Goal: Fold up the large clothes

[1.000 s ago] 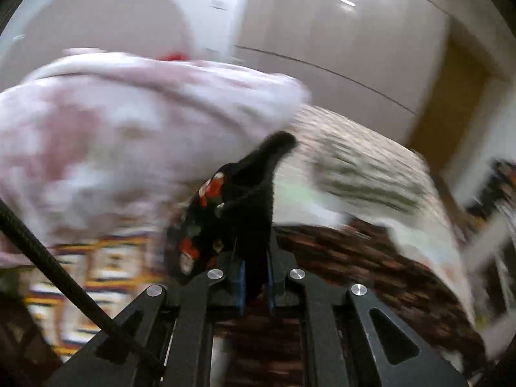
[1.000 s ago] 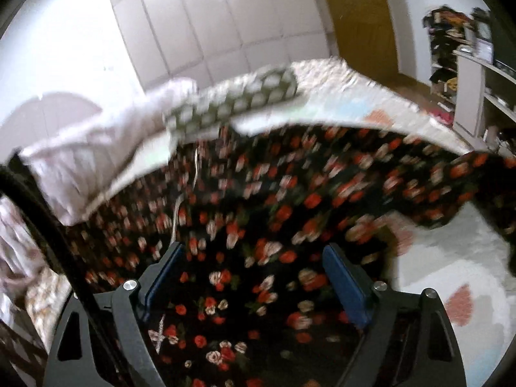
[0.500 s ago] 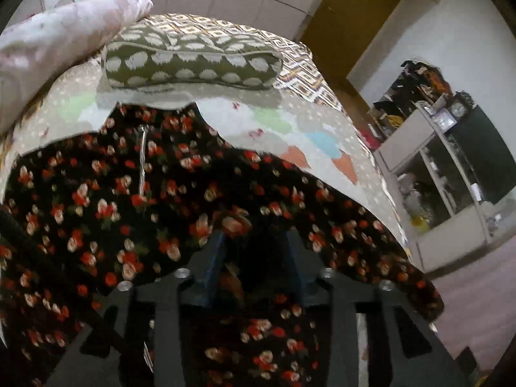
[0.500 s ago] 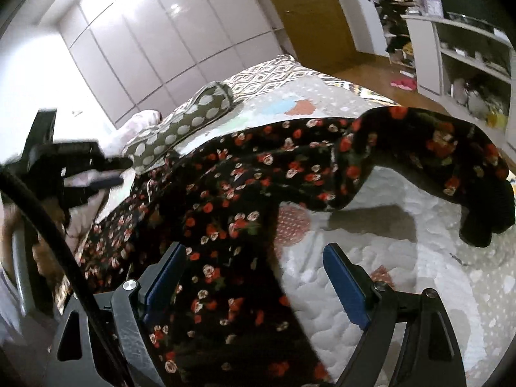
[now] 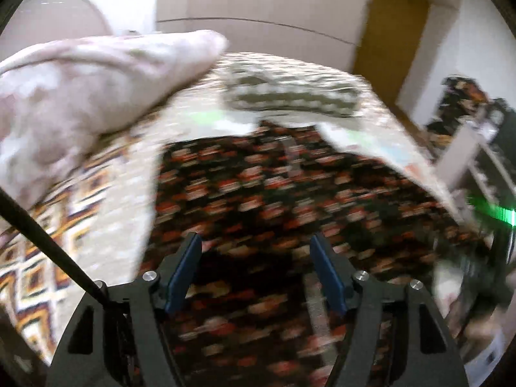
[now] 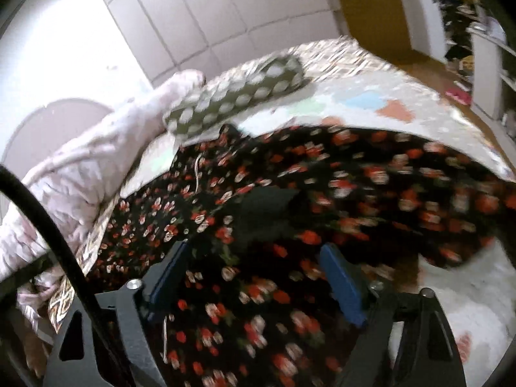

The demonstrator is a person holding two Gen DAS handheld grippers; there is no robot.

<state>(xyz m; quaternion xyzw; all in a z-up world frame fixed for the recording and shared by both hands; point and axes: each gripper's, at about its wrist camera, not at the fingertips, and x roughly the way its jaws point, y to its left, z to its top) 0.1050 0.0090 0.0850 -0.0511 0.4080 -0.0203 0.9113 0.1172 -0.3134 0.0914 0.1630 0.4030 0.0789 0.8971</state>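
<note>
Left wrist view, blurred: the left gripper [image 5: 254,251] angles down over the black floral dress [image 5: 274,200] spread on the bed [image 5: 106,213], its jaws just opened wide, nothing pinched; a green light [image 5: 493,214] glows at right. Right wrist view: the right gripper [image 6: 254,258], jaws apart though narrowing, hovers above the dress's folded edge; the polka-dot pillow [image 6: 235,96] shows sharply.

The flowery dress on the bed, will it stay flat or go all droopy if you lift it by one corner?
Probably droopy. The dress lies in soft waves and folds on the bed, so it looks like thin, floppy cloth. It likely weighs little for its size, yet it is large, so most of it would hang and drag. It should not roll or break.
</note>
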